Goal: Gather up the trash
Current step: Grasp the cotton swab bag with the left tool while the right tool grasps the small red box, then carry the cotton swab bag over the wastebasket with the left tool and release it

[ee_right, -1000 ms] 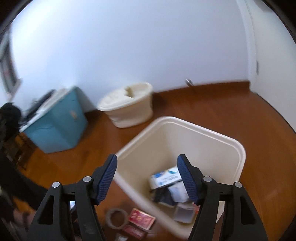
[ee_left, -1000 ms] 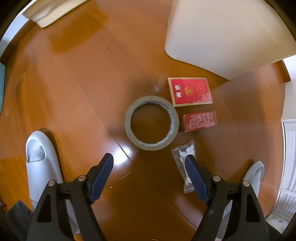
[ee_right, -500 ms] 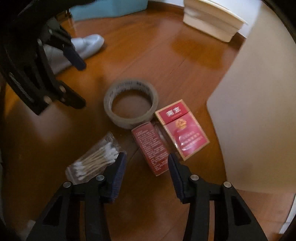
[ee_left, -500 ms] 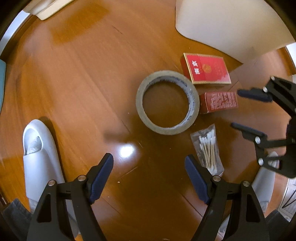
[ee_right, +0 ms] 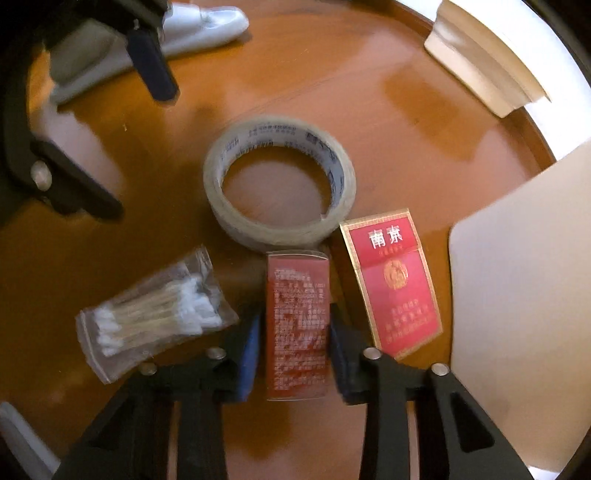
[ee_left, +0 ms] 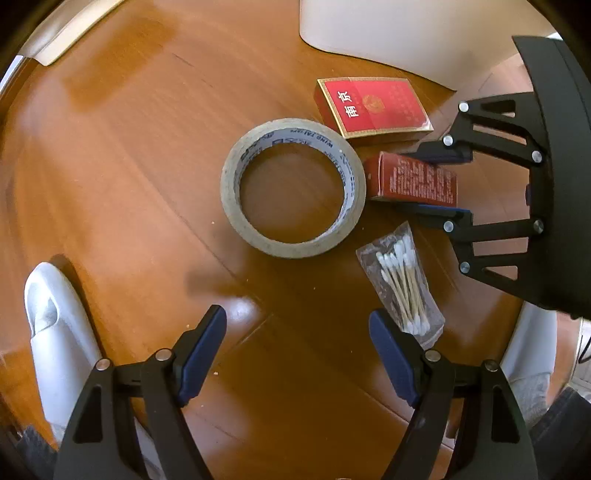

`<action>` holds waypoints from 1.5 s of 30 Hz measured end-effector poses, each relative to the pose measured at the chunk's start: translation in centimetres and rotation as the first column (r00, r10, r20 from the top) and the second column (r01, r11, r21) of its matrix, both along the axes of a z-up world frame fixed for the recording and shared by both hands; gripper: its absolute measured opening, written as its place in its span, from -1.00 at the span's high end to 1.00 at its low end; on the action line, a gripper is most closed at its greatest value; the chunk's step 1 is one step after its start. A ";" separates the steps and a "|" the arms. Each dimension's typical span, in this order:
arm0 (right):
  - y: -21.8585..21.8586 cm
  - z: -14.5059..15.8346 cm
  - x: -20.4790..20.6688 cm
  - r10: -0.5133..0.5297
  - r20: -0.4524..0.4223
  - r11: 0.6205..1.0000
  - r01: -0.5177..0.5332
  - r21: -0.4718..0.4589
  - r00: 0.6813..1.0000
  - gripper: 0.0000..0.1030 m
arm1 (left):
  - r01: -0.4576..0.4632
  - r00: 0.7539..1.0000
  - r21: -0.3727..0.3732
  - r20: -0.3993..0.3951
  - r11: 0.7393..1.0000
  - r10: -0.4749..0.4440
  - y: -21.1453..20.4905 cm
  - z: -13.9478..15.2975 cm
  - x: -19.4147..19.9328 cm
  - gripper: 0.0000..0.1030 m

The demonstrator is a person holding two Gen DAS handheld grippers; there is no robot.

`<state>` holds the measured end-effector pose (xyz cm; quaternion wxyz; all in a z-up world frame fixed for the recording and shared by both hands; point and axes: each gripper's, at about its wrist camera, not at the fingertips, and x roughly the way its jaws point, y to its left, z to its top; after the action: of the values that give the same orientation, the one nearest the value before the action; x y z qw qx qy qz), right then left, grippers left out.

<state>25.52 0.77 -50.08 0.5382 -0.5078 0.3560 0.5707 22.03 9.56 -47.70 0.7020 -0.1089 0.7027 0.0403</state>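
On the wooden floor lie a tape roll [ee_left: 293,186] [ee_right: 279,181], a red cigarette pack [ee_left: 373,107] [ee_right: 393,284], a small dark red box [ee_left: 412,181] [ee_right: 297,325] and a bag of cotton swabs [ee_left: 402,284] [ee_right: 155,314]. My right gripper [ee_right: 295,343] [ee_left: 434,184] has its fingers on both sides of the dark red box, touching or nearly touching it, with the box still on the floor. My left gripper [ee_left: 295,350] is open and empty, hovering short of the tape roll.
The cream trash bin [ee_left: 406,33] [ee_right: 524,295] stands just beyond the cigarette pack. A cream lid or second bin [ee_right: 480,62] lies farther off. Grey slippers [ee_left: 55,343] [ee_right: 147,48] are on the floor at the sides.
My right gripper has swung down from over the bin to the floor and narrowed around the dark red box. My left gripper has drifted closer to the tape roll.
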 end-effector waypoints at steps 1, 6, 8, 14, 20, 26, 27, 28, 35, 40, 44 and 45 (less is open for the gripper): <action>0.1 -0.2 0.0 -0.008 -0.006 1.000 0.008 -0.001 1.000 0.41 | 0.016 1.000 0.009 0.007 1.000 -0.016 -0.1 0.0 0.2 -0.54; -2.1 1.7 1.9 -0.200 -0.190 0.977 0.211 0.038 0.961 0.41 | 0.174 0.983 0.038 0.048 0.984 -0.176 -1.0 0.6 1.6 -0.54; -3.9 3.1 2.9 -0.301 -0.241 0.942 0.326 0.075 0.923 0.41 | 0.249 0.967 0.045 0.041 0.968 -0.250 -2.1 0.3 1.9 -0.54; -9.7 5.1 4.7 -0.554 -0.337 0.774 0.620 0.130 0.761 0.41 | -0.221 0.975 -0.185 -0.062 0.957 0.214 -2.4 -1.5 0.2 -0.54; -10.4 4.9 4.8 -0.614 -0.392 0.703 0.700 0.125 0.686 0.41 | -0.347 0.938 -0.169 -0.074 0.923 0.339 -6.7 -4.1 -0.4 -0.54; -13.3 4.9 4.8 -0.645 -0.406 0.673 0.733 0.101 0.648 0.41 | -0.291 0.956 -0.067 -0.051 0.954 0.288 -9.1 -4.1 0.8 -0.54; -14.2 5.3 4.9 -0.650 -0.412 0.665 0.741 0.098 0.638 0.41 | -0.281 0.959 -0.046 -0.055 0.959 0.278 -9.2 -4.2 1.0 -0.54; -14.6 5.1 4.8 -0.659 -0.416 0.654 0.750 0.094 0.627 0.41 | -0.272 0.961 -0.028 -0.058 0.962 0.270 -9.4 -4.2 1.1 -0.54; -16.0 5.4 4.7 -0.689 -0.425 0.611 0.786 0.096 0.587 0.41 | -0.230 0.971 0.053 -0.045 0.972 0.233 -10.9 -3.8 1.1 -0.07; -16.5 5.3 4.8 -0.702 -0.426 0.593 0.800 0.093 0.570 0.40 | -0.192 0.979 0.012 -0.061 0.981 0.193 -9.5 -3.3 1.3 0.76; -16.7 5.2 4.9 -0.715 -0.424 0.578 0.811 0.090 0.556 0.41 | -0.135 0.990 0.025 -0.036 0.991 0.136 -7.8 -1.0 2.3 0.79; -16.8 5.2 5.0 -0.717 -0.425 0.574 0.814 0.089 0.552 0.41 | -0.109 0.994 0.034 -0.023 0.993 0.110 -7.8 -0.1 2.3 0.79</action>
<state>30.48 -15.98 -44.87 0.7281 -0.1107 0.5474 0.3974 24.33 1.80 -47.77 0.6917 -0.1352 0.7035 0.0915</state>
